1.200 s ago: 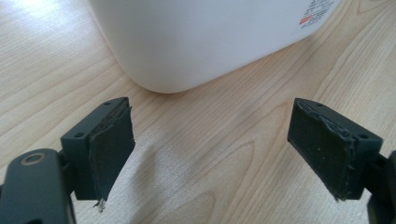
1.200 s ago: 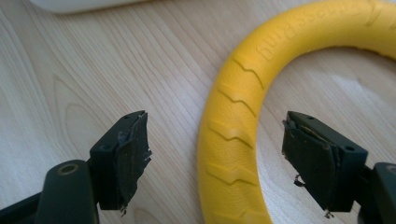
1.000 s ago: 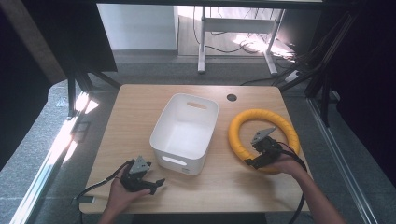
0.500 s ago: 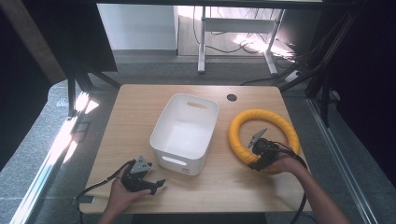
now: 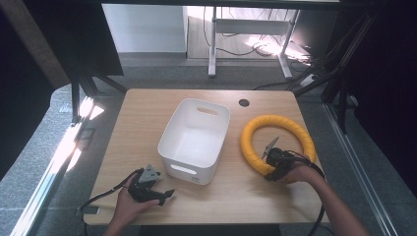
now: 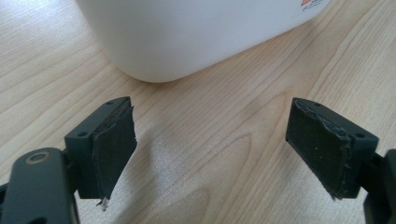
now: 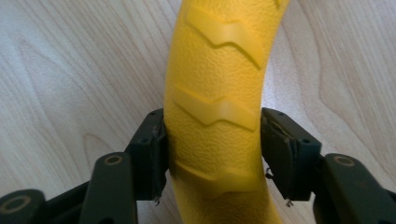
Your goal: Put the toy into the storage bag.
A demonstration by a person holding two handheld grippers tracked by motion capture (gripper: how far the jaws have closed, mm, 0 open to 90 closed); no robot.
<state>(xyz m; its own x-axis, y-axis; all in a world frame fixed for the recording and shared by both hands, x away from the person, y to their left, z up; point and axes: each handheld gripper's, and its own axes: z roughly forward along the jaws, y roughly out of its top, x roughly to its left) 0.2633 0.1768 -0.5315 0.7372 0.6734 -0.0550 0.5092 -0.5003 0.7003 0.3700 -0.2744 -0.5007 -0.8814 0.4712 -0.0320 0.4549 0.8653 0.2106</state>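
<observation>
The light wooden table (image 5: 147, 123) carries a white plastic bin with cut-out handles (image 5: 194, 140) at its middle and, to the right of it, a big yellow textured rubber ring with raised zigzag treads (image 5: 278, 123) lying flat on the wood. My right gripper (image 5: 272, 166) sits at the ring's near arc, the part closest to me, and my right hand is plainly the nearer one to it; the left is well apart, on the far side of the bin. My right jaws have just been closing with the ring's tube between them, and in the right gripper view both black pads (image 7: 154, 154) now press its flanks, so I hold the yellow ring (image 7: 217, 107) across its thickness, the tube running straight away from me between the jaws and curving off beyond. The bin lies to the left of this grip (the ring looks wider than the bin's mouth, so I judge it would go in tilted, if at all). My left gripper (image 5: 166, 195) rests low at the near left edge, jaws wide apart and empty, pointing at the bin's rounded corner (image 6: 187, 37) just ahead. On that bin wall, at the top of the left gripper view, a small red label (image 6: 312, 3) peeks in, cut off and unreadable.
</observation>
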